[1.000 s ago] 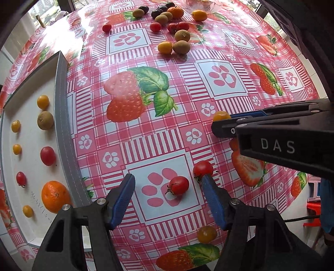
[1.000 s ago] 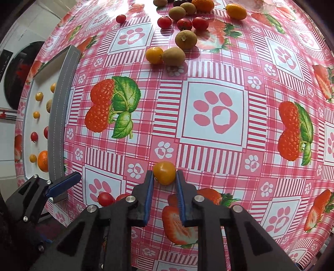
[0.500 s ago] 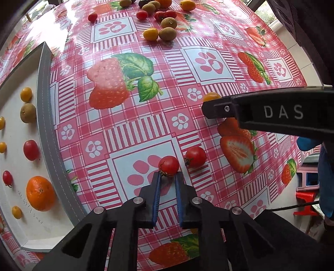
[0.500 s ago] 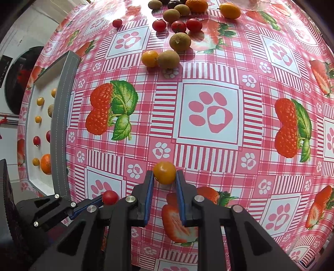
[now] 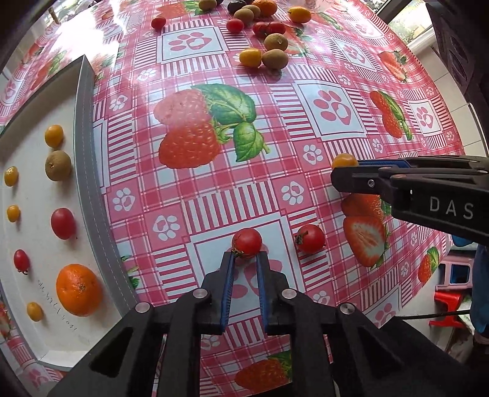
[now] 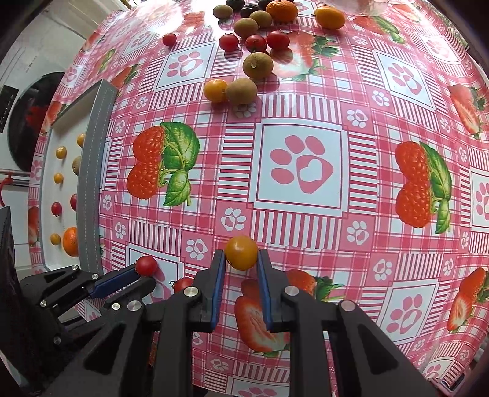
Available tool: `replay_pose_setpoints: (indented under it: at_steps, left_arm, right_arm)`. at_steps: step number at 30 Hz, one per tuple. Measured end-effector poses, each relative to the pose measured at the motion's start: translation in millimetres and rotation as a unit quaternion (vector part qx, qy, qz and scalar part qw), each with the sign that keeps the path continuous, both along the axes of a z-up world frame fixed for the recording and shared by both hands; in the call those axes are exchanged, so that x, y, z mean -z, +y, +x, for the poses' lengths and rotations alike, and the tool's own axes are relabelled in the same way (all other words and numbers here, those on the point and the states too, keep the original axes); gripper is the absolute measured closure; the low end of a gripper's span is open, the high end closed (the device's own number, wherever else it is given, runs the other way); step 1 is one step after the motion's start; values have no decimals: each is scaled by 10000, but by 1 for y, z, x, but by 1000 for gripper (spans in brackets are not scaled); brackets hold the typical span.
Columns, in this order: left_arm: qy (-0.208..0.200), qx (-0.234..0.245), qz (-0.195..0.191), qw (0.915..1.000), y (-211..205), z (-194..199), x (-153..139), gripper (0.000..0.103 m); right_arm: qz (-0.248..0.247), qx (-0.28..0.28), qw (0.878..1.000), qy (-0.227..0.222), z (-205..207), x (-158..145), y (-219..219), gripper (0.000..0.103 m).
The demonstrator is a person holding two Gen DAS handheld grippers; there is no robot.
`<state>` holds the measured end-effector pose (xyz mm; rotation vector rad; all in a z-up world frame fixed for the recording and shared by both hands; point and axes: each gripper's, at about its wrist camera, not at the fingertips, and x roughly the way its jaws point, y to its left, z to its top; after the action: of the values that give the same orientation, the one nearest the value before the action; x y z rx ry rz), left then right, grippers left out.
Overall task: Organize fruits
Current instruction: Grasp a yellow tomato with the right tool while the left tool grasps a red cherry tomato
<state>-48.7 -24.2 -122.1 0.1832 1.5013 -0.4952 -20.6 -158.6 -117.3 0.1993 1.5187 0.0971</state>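
My left gripper (image 5: 246,257) is shut on a red cherry tomato (image 5: 247,242), pinched at the fingertips just above the tablecloth. A second red cherry tomato (image 5: 310,238) lies loose to its right. My right gripper (image 6: 241,259) is shut on an orange-yellow cherry tomato (image 6: 241,252); the same fruit (image 5: 344,159) shows at the right gripper's tip in the left wrist view. In the right wrist view the left gripper (image 6: 143,271) holds its red tomato (image 6: 146,265) at lower left. A white tray (image 5: 88,171) with a grey rim lies at the left, with sorted fruit on it.
On the tray lie an orange (image 5: 79,289), a kiwi (image 5: 58,165), red tomatoes and small yellow fruits. At the table's far side sits a heap of kiwis (image 6: 257,64), tomatoes (image 6: 256,42), an orange (image 6: 281,10) and yellow fruit (image 6: 215,90). The table edge drops off at right.
The left gripper's jaws went from wide open around the red tomato to shut on it. The right gripper kept its hold on the orange-yellow tomato.
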Motion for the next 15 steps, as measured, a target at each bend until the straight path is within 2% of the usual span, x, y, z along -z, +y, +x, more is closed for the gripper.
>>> replay_pose_setpoints:
  at_steps: [2,3,4,5,13,14,15]
  left_arm:
    - [-7,22,53,10000,0,-1,0,76]
    - [-51,-7,98,9999,-1,-1,0,53]
    - [-162,-63,116,9998,0,-2,-3,37]
    - [-258,-105,101,9996,1,-2,-5,37]
    - [-224,37,267,9994,-3,1,3,37]
    - [-230,46,262,9994,-4,1,3,39]
    - [-251,64,277,9993,-5,1,3,47]
  right_arm:
    - [12,15,10000,-1,-2,-1,-1,81]
    - [16,29,10000,-6,-3,-1,-1,81]
    - [22,29,10000,-6,-3,-1,-1,81]
    - [28,30,10000,-9,-3,-2,-1,81]
    - [48,75,10000,-3,-4,-1,-1,81]
    - [48,73,10000,-8,-5,-2,-2,81]
    - [49,70,10000,-9,-5,-2,-2,81]
